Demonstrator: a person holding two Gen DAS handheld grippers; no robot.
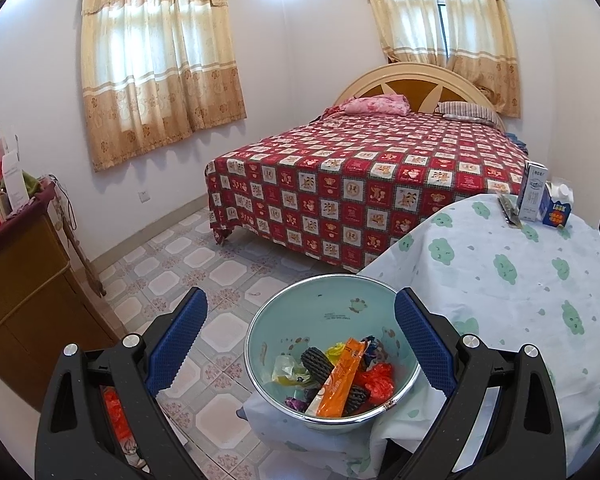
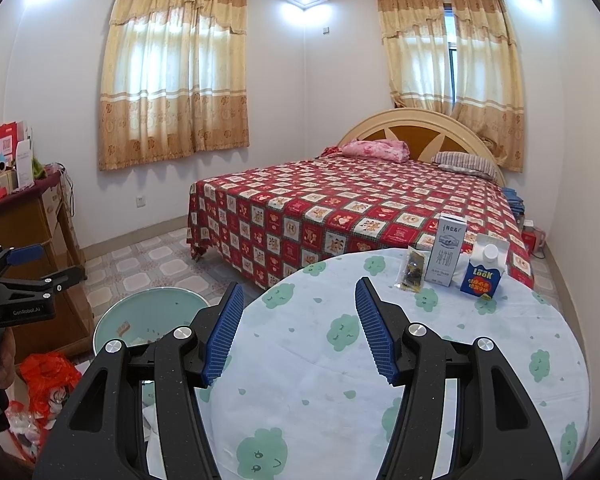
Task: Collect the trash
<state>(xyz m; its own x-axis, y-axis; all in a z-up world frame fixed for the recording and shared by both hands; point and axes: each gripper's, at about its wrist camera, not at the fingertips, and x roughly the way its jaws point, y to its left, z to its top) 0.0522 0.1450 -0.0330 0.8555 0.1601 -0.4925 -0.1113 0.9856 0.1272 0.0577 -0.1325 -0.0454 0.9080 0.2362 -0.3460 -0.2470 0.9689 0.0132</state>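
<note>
Reaching next for the sachet [image 2: 411, 269], judging by the right gripper [image 2: 300, 330]: jaws spread, nothing held, over the table [image 2: 440, 380]. Go low, pinch its edge, avoid the tall carton [image 2: 448, 251] beside it. Left gripper [image 1: 300, 332], also spread and empty, hangs above the bin [image 1: 284, 320], which sits off the table's near-left edge w/ wrappers inside. Bed [image 2: 340, 204] beyond the table.
</note>
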